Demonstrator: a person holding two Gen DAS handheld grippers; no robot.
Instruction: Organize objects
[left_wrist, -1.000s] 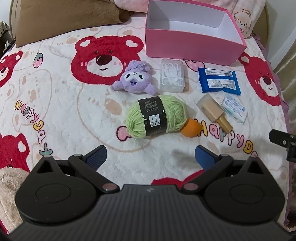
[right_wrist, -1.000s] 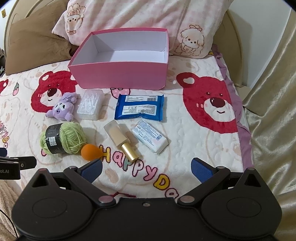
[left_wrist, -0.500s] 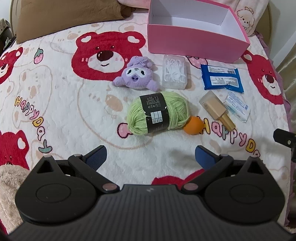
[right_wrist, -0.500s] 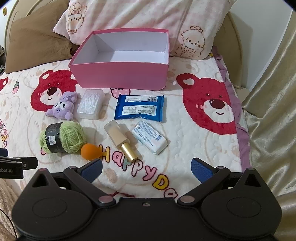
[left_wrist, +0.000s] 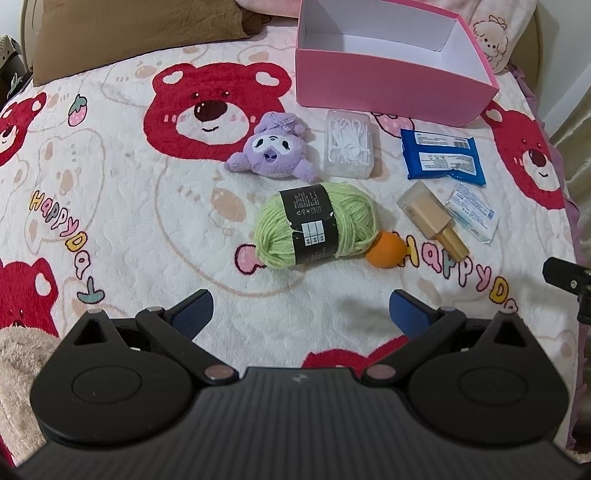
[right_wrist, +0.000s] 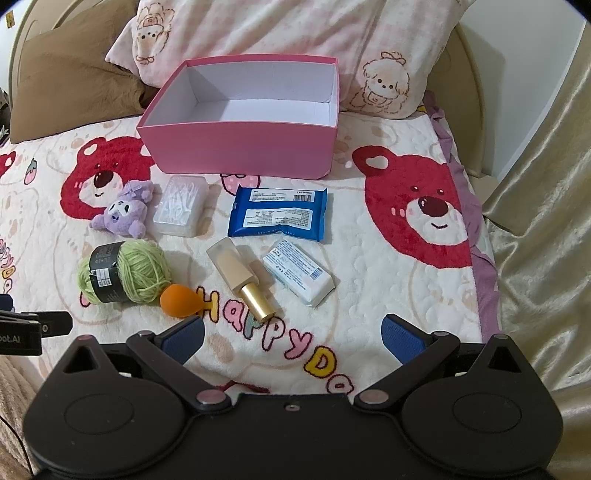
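Left wrist view shows the left gripper (left_wrist: 301, 308) spread wide with nothing between its blue pads, hovering over the bear-print fleece blanket (left_wrist: 122, 206). Directly ahead of it lies the green yarn ball with a black paper band (left_wrist: 316, 225), with the orange teardrop makeup sponge (left_wrist: 386, 249) touching the yarn's right end. Beyond the yarn sit the purple plush toy (left_wrist: 273, 153) and the clear plastic box of floss picks (left_wrist: 347, 144); farther still stands the open pink cardboard box (left_wrist: 384, 83). The right gripper (right_wrist: 293, 334) is likewise wide open and holds nothing. Compared with a second ago, the yarn sits closer to the left gripper; nothing on the blanket has shifted.
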